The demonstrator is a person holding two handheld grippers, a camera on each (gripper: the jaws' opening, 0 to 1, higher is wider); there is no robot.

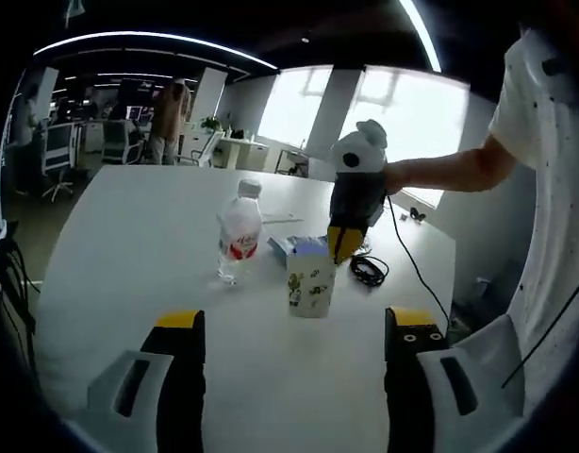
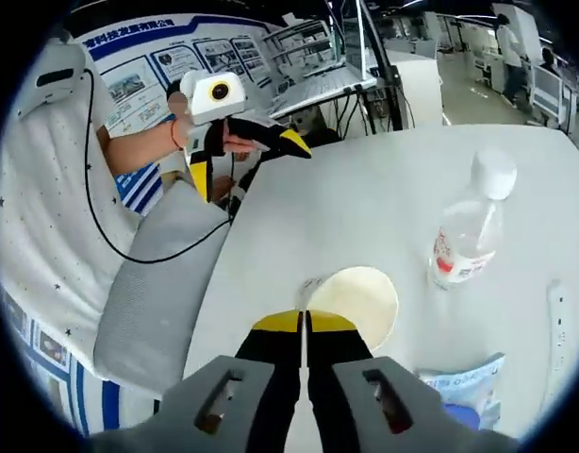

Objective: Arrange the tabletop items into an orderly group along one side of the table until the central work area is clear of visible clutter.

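Observation:
A white paper cup (image 1: 310,281) with green print stands mid-table. My right gripper (image 1: 339,247) comes in from the right and meets its rim. In the right gripper view, my right gripper (image 2: 304,326) is shut on the near rim of the cup (image 2: 360,300), whose inside looks empty. A clear water bottle (image 1: 239,231) with a red label and white cap stands upright left of the cup; this bottle (image 2: 467,231) is beyond the cup in the right gripper view. A blue-and-white packet (image 1: 288,247) lies behind the cup. My left gripper (image 1: 296,326) is open, short of the cup, holding nothing.
A coiled black cable (image 1: 368,271) lies right of the cup. A flat white strip (image 2: 554,330) lies near the packet (image 2: 462,385). The white table (image 1: 139,245) is bare on its left. A grey chair (image 2: 157,283) and the person's white shirt (image 2: 54,189) are at the table's edge.

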